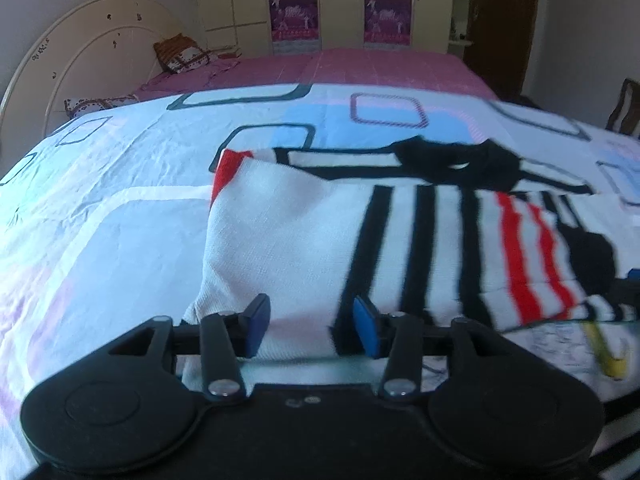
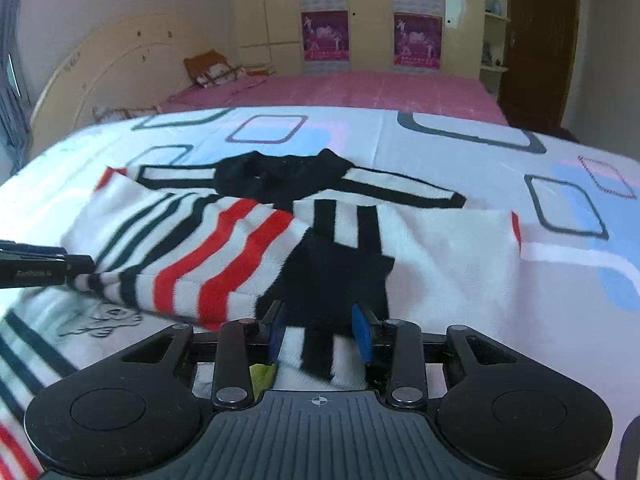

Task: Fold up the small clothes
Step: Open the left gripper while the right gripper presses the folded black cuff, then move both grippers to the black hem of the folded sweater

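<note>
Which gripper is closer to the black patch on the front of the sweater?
Right. The right gripper sits at the black patch on the sweater; the left gripper is over the white part beside it.

knit top (image 1: 304, 240) — small, white, with black vertical stripes, red stripes on one sleeve, a black collar and red cuff edges. lies flat, partly folded, sleeve laid across the front. near hem sits between and just ahead of both sets of parted jaws — fabric slack.
</note>
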A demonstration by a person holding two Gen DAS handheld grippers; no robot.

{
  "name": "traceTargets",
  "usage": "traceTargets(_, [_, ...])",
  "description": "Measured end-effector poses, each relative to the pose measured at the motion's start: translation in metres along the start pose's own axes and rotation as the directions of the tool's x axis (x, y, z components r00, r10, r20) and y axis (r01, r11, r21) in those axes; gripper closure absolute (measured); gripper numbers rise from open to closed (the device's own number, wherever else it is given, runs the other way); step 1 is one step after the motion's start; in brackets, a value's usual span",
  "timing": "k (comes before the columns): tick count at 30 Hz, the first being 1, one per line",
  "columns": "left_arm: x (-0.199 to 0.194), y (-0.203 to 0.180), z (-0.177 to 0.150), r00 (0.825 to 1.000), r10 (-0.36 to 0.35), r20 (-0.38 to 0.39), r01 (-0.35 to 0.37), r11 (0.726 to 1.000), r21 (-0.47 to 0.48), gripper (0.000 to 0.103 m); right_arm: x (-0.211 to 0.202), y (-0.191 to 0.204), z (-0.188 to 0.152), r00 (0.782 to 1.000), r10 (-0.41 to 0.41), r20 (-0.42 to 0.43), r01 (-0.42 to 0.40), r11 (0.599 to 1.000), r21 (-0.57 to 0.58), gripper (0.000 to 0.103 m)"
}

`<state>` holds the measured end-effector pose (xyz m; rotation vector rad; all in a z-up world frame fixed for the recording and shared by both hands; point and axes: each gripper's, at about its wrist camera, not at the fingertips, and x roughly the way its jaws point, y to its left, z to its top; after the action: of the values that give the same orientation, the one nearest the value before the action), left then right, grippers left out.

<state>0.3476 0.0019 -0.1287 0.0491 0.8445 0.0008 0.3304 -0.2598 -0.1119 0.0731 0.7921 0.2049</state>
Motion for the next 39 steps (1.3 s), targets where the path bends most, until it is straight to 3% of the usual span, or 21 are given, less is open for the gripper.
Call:
traceTargets(5, [-0.032, -0.010, -0.008, 0.999, -0.049, 0.015, 0.049, 0.999, 0.023, 0.047, -0.025, 0.012, -0.009, 0.999, 0.033, 0.017, -0.033, 0.999, -0.010, 0.060])
traceTargets(7, [-0.043, -0.011, -0.012, 0.997, -0.073, 0.011, 0.073, 0.997, 0.017, 0.043, -0.037, 0.018, -0.014, 0.999, 0.038, 0.031, -0.038, 0.999, -0.004, 0.046])
traceTargets(13, [-0.066, -0.010, -0.032, 0.992, -0.127, 0.005, 0.127, 0.991, 0.036, 0.041, -0.069, 0.038, -0.032, 0.998, 0.017, 0.053, -0.017, 1.000, -0.010, 0.045])
traceTargets(22, [-0.094, 0.006, -0.076, 0.976, -0.214, -0.034, 0.216, 0.974, 0.068, 0.044, -0.107, 0.070, -0.077, 0.999, -0.040, 0.017, 0.040, 0.999, 0.009, 0.045])
traceTargets(39, [-0.134, 0.062, -0.150, 0.971, -0.212, -0.109, 0.214, 0.977, 0.007, 0.043, -0.170, 0.085, -0.158, 0.981, -0.186, -0.055, 0.189, 0.980, 0.060, 0.045])
